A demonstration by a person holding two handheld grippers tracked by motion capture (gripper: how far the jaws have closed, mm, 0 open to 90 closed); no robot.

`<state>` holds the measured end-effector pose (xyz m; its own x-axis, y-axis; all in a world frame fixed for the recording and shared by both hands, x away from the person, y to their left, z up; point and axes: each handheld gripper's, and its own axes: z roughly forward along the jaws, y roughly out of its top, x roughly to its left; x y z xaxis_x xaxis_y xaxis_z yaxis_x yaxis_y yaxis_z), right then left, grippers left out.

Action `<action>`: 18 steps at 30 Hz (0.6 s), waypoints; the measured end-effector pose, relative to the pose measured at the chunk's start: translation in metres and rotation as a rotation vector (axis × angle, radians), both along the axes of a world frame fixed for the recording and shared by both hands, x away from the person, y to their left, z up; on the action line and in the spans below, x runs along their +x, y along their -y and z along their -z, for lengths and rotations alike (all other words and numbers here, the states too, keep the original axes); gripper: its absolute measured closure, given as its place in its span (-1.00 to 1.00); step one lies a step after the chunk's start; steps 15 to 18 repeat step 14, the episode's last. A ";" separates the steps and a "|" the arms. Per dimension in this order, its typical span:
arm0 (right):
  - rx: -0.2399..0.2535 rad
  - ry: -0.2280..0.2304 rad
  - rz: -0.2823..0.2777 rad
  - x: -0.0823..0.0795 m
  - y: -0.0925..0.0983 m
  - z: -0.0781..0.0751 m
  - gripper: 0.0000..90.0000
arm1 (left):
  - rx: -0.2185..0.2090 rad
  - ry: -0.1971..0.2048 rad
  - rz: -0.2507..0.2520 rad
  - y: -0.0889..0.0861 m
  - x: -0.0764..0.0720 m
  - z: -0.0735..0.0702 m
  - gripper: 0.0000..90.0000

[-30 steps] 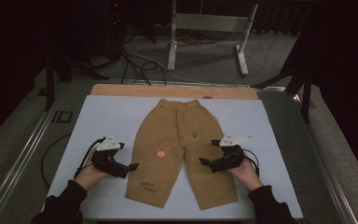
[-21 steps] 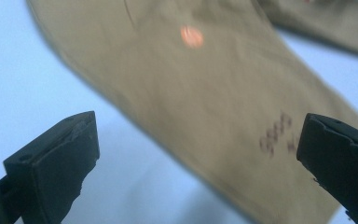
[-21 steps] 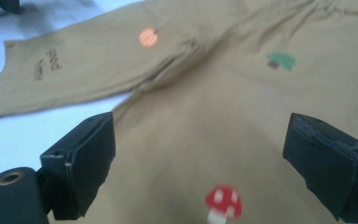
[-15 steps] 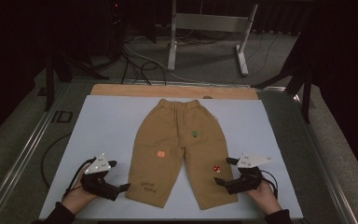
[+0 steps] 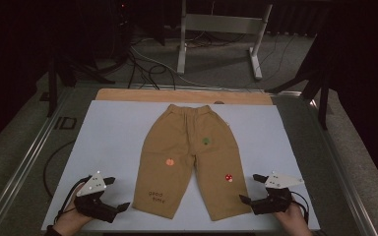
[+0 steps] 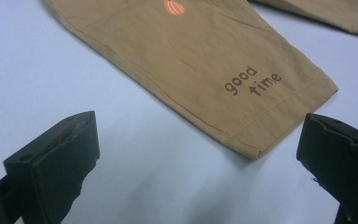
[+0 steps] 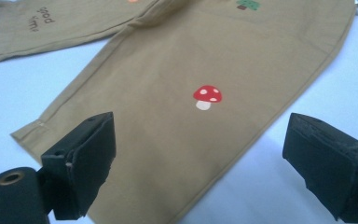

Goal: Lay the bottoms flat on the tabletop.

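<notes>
On the pale blue mat [image 5: 108, 142], tan trousers [image 5: 189, 157] are lying flat, waistband far, 2 hems near: soft, light, best pinched at the hem corners. Left gripper [image 5: 114, 197] and right gripper [image 5: 250, 189] are hovering low beside each hem, jaws spread, holding nothing.

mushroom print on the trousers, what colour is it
Red cap with white spots and a pale stem; the mushroom print shows best in the right gripper view.

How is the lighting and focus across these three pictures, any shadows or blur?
High view: dim, the surroundings nearly black, the pants softly lit and slightly soft. Left gripper view: bright, "good time" crisp, the near fingers blurred, a faint shadow under the hem. Right gripper view: the mushroom print sharp, the near fingers blurred.
</notes>
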<state>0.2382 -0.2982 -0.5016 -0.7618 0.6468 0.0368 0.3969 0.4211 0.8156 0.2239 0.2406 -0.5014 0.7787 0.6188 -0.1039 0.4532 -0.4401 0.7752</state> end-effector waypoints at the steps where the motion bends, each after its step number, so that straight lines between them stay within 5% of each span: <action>1: -0.001 0.003 0.001 0.001 0.000 0.000 -0.76 | -0.002 0.003 0.001 0.000 0.000 0.000 -0.99; 18: 0.003 0.006 0.021 0.004 0.004 0.001 -0.75 | -0.031 0.018 -0.006 -0.002 0.000 -0.002 -0.99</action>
